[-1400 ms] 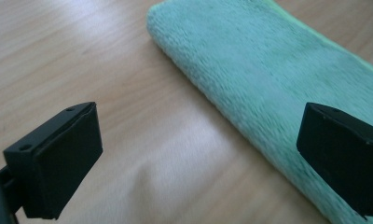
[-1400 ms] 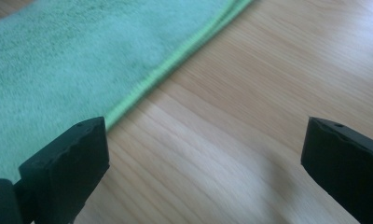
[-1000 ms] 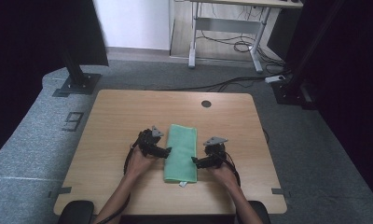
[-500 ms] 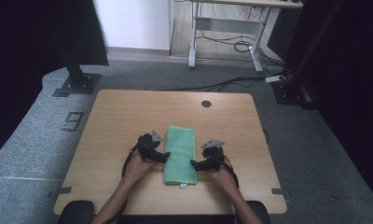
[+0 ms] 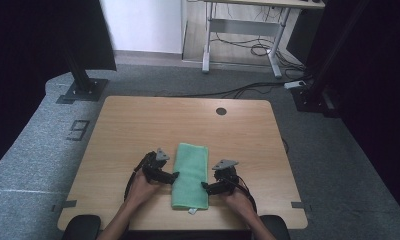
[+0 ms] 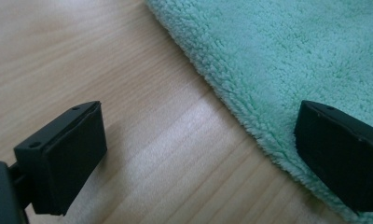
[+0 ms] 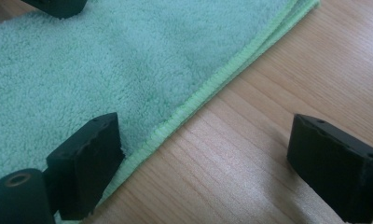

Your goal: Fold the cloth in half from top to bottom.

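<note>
A wooden desk stands on grey carpet. A folded green towel lies near the desk's front edge, about midway. The left gripper straddles its left edge, the right gripper its right edge, jaws apart and just narrowing, pressing nothing.

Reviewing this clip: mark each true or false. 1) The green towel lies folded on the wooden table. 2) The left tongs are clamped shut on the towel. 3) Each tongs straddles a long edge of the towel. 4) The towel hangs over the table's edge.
1) True: the folded green terry towel lies flat on the light wooden table.
2) False: the left tongs stand open.
3) True: the right tongs do likewise.
4) False: it lies wholly on the tabletop.
</note>
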Demonstrator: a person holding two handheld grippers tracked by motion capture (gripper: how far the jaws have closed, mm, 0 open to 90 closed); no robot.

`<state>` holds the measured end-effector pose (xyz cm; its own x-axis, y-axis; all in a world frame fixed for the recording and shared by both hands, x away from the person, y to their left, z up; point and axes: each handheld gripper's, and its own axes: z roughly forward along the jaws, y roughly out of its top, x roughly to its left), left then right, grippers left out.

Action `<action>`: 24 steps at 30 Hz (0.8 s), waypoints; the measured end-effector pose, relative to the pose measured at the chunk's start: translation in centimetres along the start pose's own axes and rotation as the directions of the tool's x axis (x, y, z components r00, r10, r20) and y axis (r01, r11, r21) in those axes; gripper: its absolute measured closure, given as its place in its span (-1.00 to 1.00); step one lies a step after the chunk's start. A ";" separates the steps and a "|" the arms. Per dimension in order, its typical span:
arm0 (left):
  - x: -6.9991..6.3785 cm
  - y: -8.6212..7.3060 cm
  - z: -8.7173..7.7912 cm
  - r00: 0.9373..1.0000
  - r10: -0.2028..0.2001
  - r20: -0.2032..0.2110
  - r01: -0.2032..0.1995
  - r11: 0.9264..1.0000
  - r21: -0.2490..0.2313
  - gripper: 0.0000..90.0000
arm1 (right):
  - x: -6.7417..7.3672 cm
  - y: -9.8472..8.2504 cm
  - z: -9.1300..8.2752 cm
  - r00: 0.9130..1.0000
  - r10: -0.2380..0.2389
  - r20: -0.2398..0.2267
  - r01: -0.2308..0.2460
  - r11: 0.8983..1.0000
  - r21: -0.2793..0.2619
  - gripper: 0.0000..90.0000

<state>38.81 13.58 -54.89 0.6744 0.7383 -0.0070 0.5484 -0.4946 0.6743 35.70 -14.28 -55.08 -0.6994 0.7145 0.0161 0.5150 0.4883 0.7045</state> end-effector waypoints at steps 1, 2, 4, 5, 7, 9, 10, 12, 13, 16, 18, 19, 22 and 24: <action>0.0 0.0 0.0 1.000 0.001 -0.002 -0.001 1.000 -0.001 -0.94 | -0.1 0.1 0.0 1.000 -0.002 -0.004 0.002 1.000 0.003 -0.76; -0.1 0.0 0.0 1.000 0.007 -0.005 -0.007 1.000 -0.001 -0.94 | -0.2 0.3 0.0 1.000 0.002 -0.015 -0.001 1.000 0.013 -0.76; -0.1 0.0 0.0 1.000 0.014 -0.008 -0.014 1.000 -0.003 -0.94 | -0.7 0.7 -0.2 0.999 0.019 -0.034 -0.018 1.000 0.010 -0.77; -0.1 0.0 0.0 1.000 0.009 -0.006 -0.009 1.000 -0.002 -0.94 | -1.0 1.0 -0.3 0.999 0.030 -0.041 -0.029 1.000 0.005 -0.77; 0.0 0.0 0.0 1.000 -0.004 0.003 0.004 1.000 0.003 -0.94 | -1.8 1.6 -0.5 0.997 0.060 -0.047 -0.061 0.998 -0.015 -0.76; 0.1 0.0 0.0 1.000 -0.004 0.006 0.004 1.000 0.007 -0.94 | -2.8 2.5 -0.4 0.996 0.077 -0.045 -0.078 0.997 -0.023 -0.71; 0.1 0.0 0.0 1.000 -0.005 0.005 0.005 1.000 0.007 -0.94 | -3.3 3.0 -0.2 0.995 0.087 -0.041 -0.088 0.996 -0.023 -0.70; 0.1 0.0 0.0 1.000 -0.006 0.005 0.006 1.000 0.007 -0.95 | -4.2 3.9 0.1 0.996 0.089 -0.023 -0.090 0.996 -0.023 -0.67; 0.1 0.0 0.0 1.000 -0.006 0.005 0.006 1.000 0.008 -0.95 | -4.4 4.2 0.2 0.996 0.086 -0.016 -0.087 0.996 -0.023 -0.65; 0.1 0.0 0.0 1.000 -0.008 0.005 0.008 1.000 0.006 -0.95 | -5.4 5.4 0.8 0.997 0.083 -0.002 -0.083 0.996 -0.025 -0.52; 0.1 0.0 0.0 1.000 -0.008 0.005 0.008 1.000 0.006 -0.95 | -5.9 5.9 1.1 0.996 0.088 -0.005 -0.088 0.996 -0.026 -0.39; 0.1 0.0 0.0 1.000 -0.008 0.005 0.008 1.000 0.006 -0.95 | -6.1 6.3 1.3 0.995 0.095 -0.007 -0.095 0.995 -0.024 -0.33; 0.1 0.0 0.1 1.000 -0.011 0.005 0.011 1.000 0.003 -0.95 | -6.5 6.9 2.0 0.995 0.102 -0.020 -0.102 0.995 -0.015 -0.19; 0.1 0.0 0.0 1.000 -0.008 0.005 0.008 1.000 0.006 -0.95 | -6.7 7.4 2.5 0.995 0.097 -0.025 -0.097 0.995 -0.008 -0.08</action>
<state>38.89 13.61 -54.91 0.6723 0.7401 -0.0157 0.5568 -0.4915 0.6696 45.36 -14.20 -51.75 -0.6587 0.7454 0.1021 0.5764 0.4128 0.7052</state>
